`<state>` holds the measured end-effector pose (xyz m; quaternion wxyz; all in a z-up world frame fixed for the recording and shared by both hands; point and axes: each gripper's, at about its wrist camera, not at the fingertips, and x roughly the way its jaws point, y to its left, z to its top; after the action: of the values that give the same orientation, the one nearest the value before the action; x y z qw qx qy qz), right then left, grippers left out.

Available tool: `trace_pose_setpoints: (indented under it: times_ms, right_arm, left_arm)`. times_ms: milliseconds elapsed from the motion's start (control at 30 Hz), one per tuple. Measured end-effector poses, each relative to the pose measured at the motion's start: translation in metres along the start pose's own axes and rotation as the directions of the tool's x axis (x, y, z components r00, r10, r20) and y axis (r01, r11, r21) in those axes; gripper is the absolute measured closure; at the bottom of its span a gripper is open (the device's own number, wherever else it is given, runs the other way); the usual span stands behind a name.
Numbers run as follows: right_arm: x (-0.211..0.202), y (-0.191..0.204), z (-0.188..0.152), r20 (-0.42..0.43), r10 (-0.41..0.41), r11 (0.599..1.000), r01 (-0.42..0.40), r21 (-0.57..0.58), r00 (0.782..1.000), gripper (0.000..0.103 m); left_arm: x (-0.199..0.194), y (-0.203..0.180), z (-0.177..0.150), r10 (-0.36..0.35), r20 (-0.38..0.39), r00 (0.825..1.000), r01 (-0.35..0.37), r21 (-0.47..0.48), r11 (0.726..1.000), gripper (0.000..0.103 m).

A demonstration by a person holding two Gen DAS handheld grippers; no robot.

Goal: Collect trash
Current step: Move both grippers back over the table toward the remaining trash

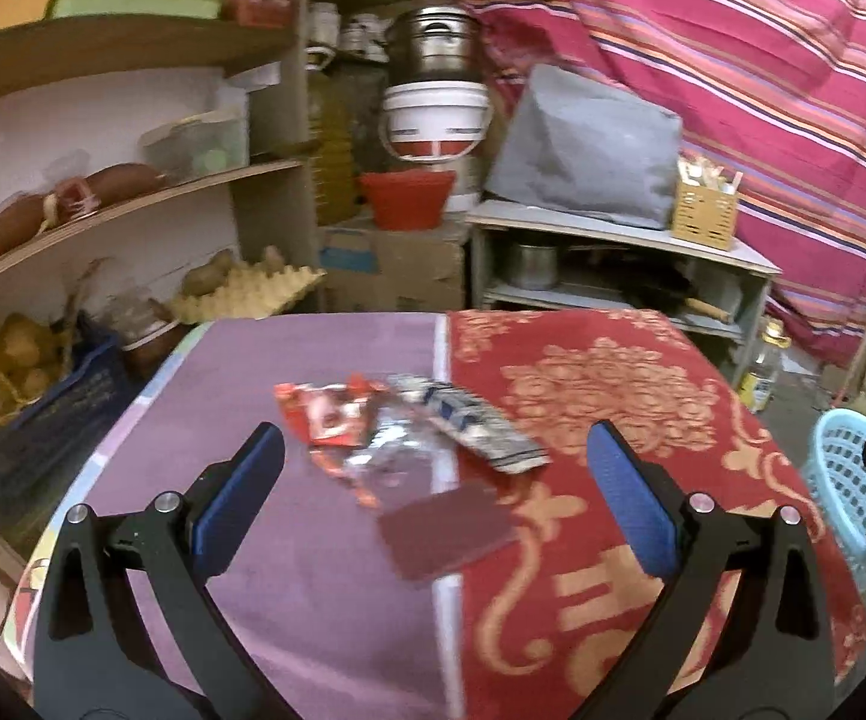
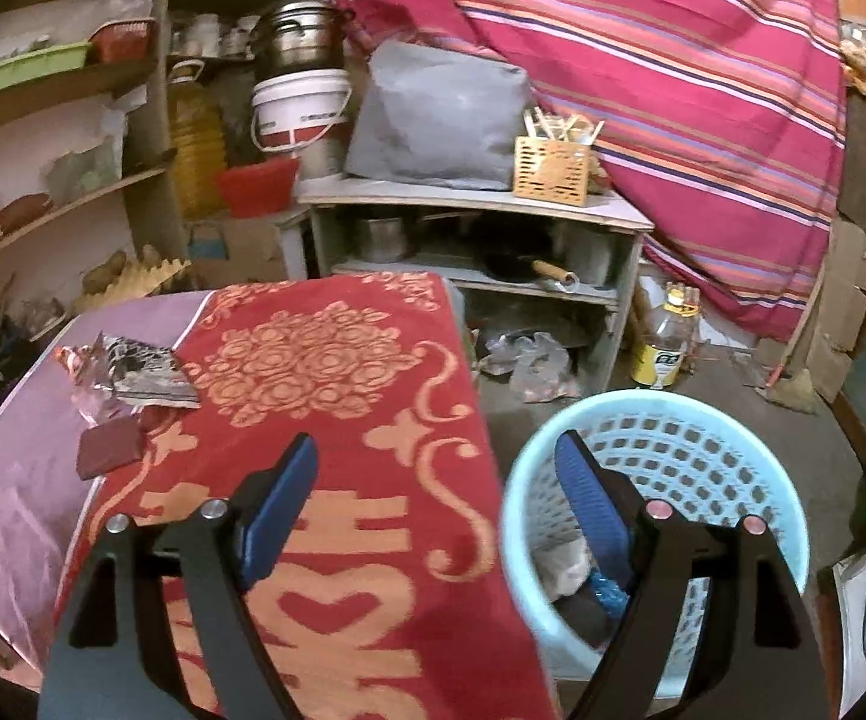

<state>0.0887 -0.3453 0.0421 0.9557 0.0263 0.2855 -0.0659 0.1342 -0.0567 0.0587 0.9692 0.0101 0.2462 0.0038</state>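
On the cloth-covered table (image 1: pixel 313 570) lie a red wrapper (image 1: pixel 328 414), a crumpled silver foil wrapper (image 1: pixel 391 450), a black-and-white patterned wrapper (image 1: pixel 475 426) and a flat maroon packet (image 1: pixel 448 531). My left gripper (image 1: pixel 433 468) is open above the table, with the maroon packet and foil between its fingers' line. My right gripper (image 2: pixel 436 480) is open and empty over the table's right edge. Its right finger overlaps the light blue basket (image 2: pixel 703 450), which holds some trash (image 2: pixel 571 570). The wrappers (image 2: pixel 139 369) and maroon packet (image 2: pixel 110 447) show at left in the right wrist view.
Wooden shelves (image 1: pixel 121 192) with food, an egg tray (image 1: pixel 247 294) and crates stand at left. A grey low cabinet (image 2: pixel 481 240) with pots stands behind the table. A plastic bottle (image 2: pixel 667 336) and bags lie on the floor. The basket shows at right (image 1: pixel 853 492).
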Motion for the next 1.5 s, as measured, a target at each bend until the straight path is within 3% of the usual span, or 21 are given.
trace_pose_setpoints:
  times_ms: [767, 1167, 1500]
  right_arm:
    - [0.053, 0.117, 0.002, -0.081, 0.079, 0.992, -0.086, -0.09, 0.994, 0.023]
    - [0.075, 0.173, -0.004, -0.119, 0.087, 0.98, -0.107, -0.17, 0.989, 0.023]
    - [0.093, 0.214, 0.0, -0.143, 0.09, 0.959, -0.124, -0.254, 0.986, 0.023]
  left_arm:
    - [0.028, 0.118, -0.011, 0.139, -0.051, 0.989, -0.142, -0.063, 0.988, 0.006]
    - [0.047, 0.162, -0.001, 0.119, -0.06, 0.991, -0.125, -0.118, 0.985, 0.006]
    - [0.073, 0.165, 0.001, 0.1, -0.084, 0.991, -0.11, -0.12, 0.987, 0.006]
